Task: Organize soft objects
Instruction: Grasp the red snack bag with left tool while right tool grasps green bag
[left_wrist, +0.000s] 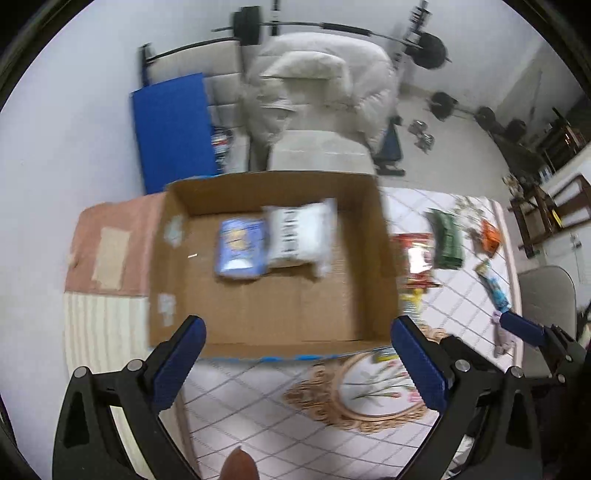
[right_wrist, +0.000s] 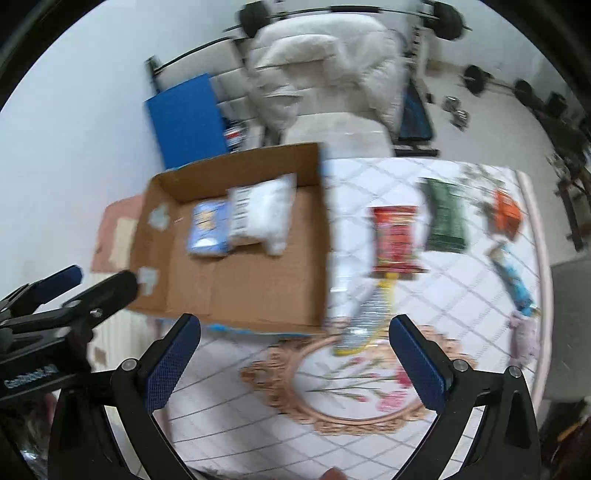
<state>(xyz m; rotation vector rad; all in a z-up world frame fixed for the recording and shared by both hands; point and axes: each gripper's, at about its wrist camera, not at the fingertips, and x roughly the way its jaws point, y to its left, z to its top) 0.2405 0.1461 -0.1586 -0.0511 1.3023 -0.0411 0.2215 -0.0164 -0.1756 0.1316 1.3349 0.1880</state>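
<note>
Print on the blue packet and white packet is being smeared by motion blur. The red packet is being partly hidden by the cardboard box wall in the left wrist view.

Two packets in cardboard box

Even, soft indoor light is filling both views, casting only faint shadows; motion blur is smearing the box and packets; fisheye distortion is bending walls toward twelve o'clock; black vignetting is darkening the corners.
</note>
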